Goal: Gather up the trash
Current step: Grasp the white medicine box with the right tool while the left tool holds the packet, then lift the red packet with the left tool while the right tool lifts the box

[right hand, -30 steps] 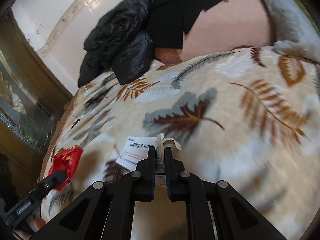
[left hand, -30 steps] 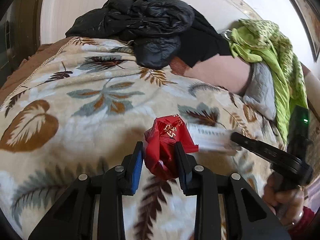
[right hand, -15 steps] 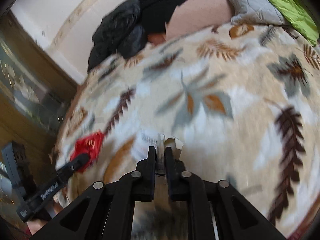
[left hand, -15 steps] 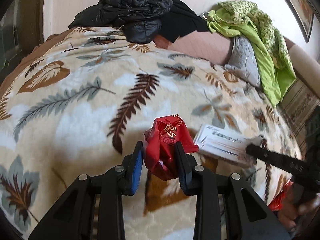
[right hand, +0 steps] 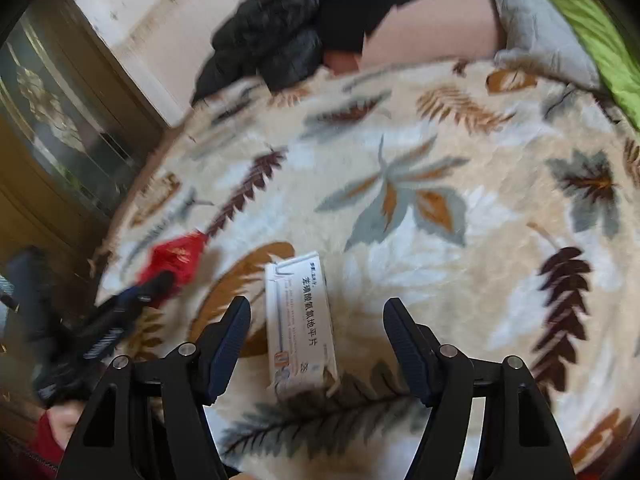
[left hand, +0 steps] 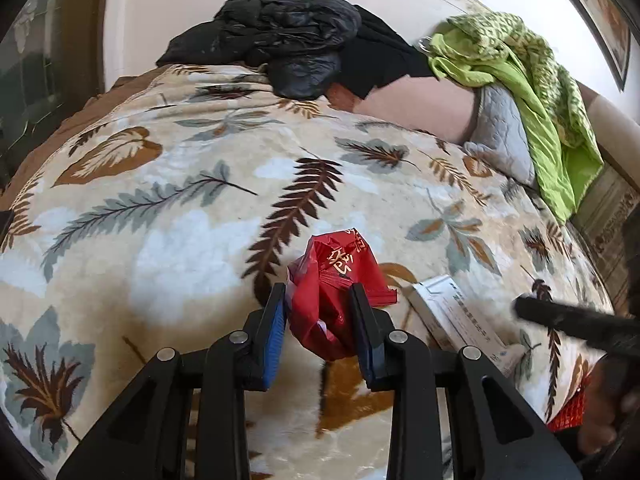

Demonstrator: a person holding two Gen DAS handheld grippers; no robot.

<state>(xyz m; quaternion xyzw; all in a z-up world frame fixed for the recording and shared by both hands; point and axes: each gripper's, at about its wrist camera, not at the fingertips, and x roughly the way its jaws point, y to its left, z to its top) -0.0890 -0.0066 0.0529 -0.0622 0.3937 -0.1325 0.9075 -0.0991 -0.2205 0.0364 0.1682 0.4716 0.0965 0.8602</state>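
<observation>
The left gripper (left hand: 320, 328) points forward over the bed, its blue-padded fingers (left hand: 276, 336) pinching a crumpled red wrapper (left hand: 336, 280) held above the leaf-print blanket (left hand: 180, 220). To its right, the right gripper (right hand: 316, 344) is angled down toward the blanket with its jaws spread wide, nothing between them gripped. A white medicine box (right hand: 302, 320) lies flat on the blanket between those open fingers, closer to the left one and touching neither. At the blanket's far edge a black jacket (left hand: 288, 36) is heaped against the wall, and a green cloth (left hand: 532, 92) drapes over a grey pillow (left hand: 500, 132) at the far right corner.
</observation>
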